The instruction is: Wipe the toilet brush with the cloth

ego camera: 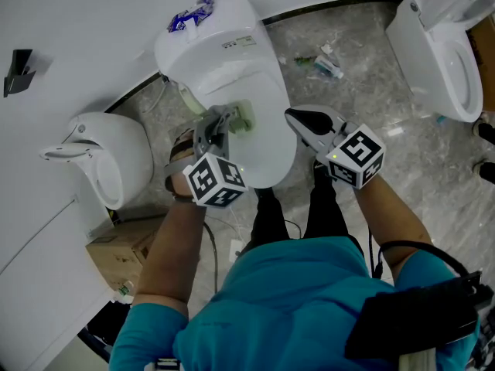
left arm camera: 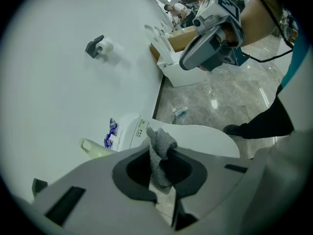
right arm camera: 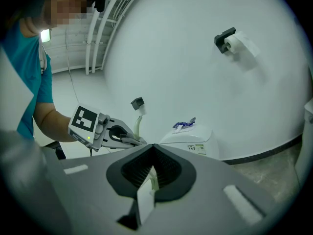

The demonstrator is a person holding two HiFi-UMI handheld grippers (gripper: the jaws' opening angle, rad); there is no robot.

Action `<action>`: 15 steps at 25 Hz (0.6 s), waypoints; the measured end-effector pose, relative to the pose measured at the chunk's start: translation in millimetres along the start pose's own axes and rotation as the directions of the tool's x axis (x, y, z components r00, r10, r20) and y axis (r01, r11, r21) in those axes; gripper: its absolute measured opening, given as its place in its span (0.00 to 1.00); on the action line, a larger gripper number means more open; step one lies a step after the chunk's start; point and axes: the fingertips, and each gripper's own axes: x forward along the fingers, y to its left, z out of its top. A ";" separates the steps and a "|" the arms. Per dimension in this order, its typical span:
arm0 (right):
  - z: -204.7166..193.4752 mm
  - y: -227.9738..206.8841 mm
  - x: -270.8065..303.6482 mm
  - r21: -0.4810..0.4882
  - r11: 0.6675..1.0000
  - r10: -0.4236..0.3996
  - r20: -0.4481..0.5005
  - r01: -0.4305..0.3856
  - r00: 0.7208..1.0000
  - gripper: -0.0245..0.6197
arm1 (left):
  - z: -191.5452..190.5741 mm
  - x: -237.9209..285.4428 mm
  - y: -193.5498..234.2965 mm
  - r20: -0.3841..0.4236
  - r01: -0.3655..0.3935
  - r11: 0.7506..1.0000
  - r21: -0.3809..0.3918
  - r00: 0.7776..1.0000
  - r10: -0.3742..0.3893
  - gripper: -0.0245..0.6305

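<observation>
Left gripper (ego camera: 223, 124) jaws clamped the grey knit cloth (left arm camera: 159, 153); the pale-green plastic toilet brush handle (left arm camera: 93, 148) lay ahead-left by the white toilet tank (left arm camera: 128, 126), farther from the closed, seemingly empty right gripper (ego camera: 294, 117).

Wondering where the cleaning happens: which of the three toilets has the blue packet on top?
The middle toilet, lid shut, blue packet on its tank; the left toilet and right toilet show none.

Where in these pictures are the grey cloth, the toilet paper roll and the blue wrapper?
grey cloth (left arm camera: 161, 142), left gripper view, on its bunched top.
toilet paper roll (right arm camera: 238, 43), right gripper view, on the roll's white side.
blue wrapper (ego camera: 192, 14), head view, on its crumpled middle.
</observation>
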 end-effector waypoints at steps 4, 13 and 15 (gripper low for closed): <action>-1.9 0.2 1.7 0.007 1.000 -0.001 -0.004 0.001 1.000 0.03 | -2.5 6.6 -6.4 0.000 0.000 1.000 -0.006 1.000 0.000 0.10; -9.7 -3.3 6.7 0.013 1.000 -0.003 -0.027 0.003 1.000 0.03 | -10.4 25.5 -22.2 -0.004 0.013 1.000 -0.002 1.000 -0.013 0.10; -10.6 -3.6 7.6 0.015 1.000 -0.004 -0.029 0.004 1.000 0.03 | -12.0 29.2 -26.2 -0.005 0.018 1.000 0.000 1.000 -0.018 0.10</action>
